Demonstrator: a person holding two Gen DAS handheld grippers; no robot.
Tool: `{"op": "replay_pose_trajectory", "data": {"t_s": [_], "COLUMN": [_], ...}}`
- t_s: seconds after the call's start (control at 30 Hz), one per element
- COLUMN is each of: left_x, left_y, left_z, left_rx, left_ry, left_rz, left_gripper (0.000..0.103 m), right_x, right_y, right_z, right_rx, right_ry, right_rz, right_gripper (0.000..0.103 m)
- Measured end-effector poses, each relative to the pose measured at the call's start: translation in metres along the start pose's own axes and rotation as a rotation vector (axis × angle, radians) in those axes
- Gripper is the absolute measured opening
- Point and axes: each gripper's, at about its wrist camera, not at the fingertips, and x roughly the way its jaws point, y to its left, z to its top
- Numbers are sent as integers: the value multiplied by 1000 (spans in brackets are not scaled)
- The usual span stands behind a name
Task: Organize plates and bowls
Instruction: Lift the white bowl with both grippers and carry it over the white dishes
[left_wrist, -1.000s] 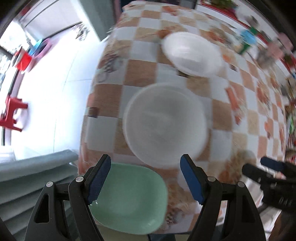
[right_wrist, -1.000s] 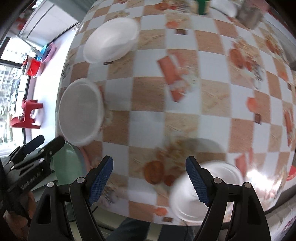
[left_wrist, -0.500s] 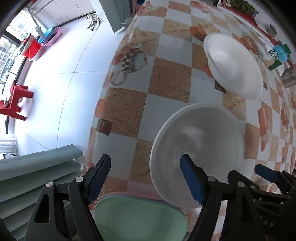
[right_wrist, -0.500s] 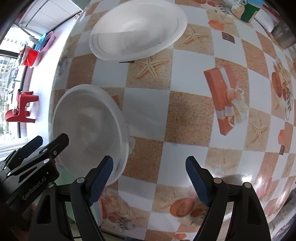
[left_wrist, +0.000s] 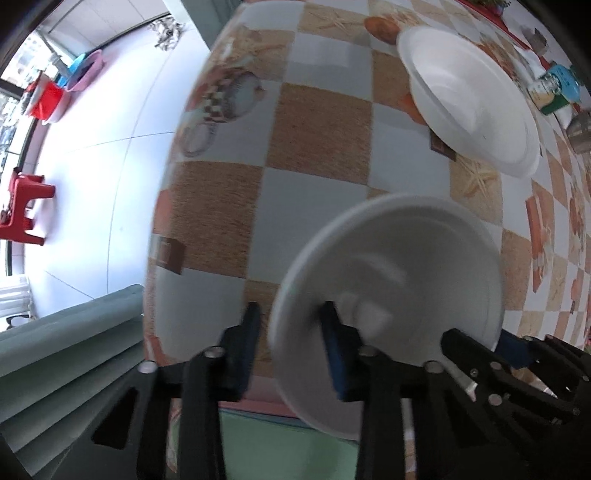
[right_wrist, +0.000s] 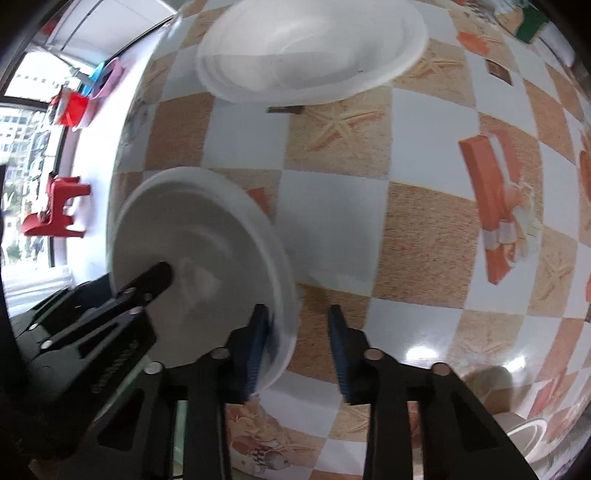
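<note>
Left wrist view: white bowl (left_wrist: 399, 266), motion-blurred, near tabletop (left_wrist: 314, 122) edge, its near left rim between the blue pads of the left gripper (left_wrist: 290, 338); fingers narrowed around the rim with one pad inside and one outside, but blur hides whether the pads press on it. Below the bowl, a green dish (left_wrist: 266, 443), cut off by the frame and largely covered by the gripper's black arms. Right gripper (left_wrist: 517, 354) enters at lower right, at the bowl's right rim, its fingertips hidden behind the bowl. Second white bowl (left_wrist: 469, 96) farther back, well apart, upright on the checked cloth. Green-and-blue carton (left_wrist: 557, 88) and a metal container (left_wrist: 580, 129) at the far right, partly cut off. Red stool (left_wrist: 22, 210) and red and pink basins (left_wrist: 62, 92) on the floor (left_wrist: 92, 166). Right wrist view: right gripper (right_wrist: 297, 332) with jaws part open, left pad inside the same bowl's (right_wrist: 199, 251) right rim, right pad outside and apart from it; grip not closed. Left gripper (right_wrist: 140, 291) reaches over the bowl's opposite side. Far bowl (right_wrist: 310, 48) beyond.
</note>
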Motion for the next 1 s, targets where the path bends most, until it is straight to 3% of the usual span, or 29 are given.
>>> {"op": "replay_pose_trajectory", "data": {"t_s": [0.03, 0.1, 0.5, 0.83, 1.0], "left_x": [0, 0, 1, -1, -6], "left_y": [-4, -14, -88, -162, -183], "left_z": [-1, -2, -15, -21, -21], "left_rx": [6, 21, 115, 137, 147], "left_ry": [-1, -4, 15, 26, 32], "left_rz": [1, 4, 0, -13, -32], "left_gripper": [29, 29, 29, 29, 29], "right_x": [0, 2, -7, -17, -27], "right_y": [0, 0, -49, -119, -136], "right_z": [0, -1, -14, -31, -33], "right_rx": [-5, -4, 46, 123, 135], "right_ry": [2, 11, 23, 14, -2], "right_rz": [14, 24, 13, 9, 19], "right_gripper": [20, 18, 18, 18, 18]}}
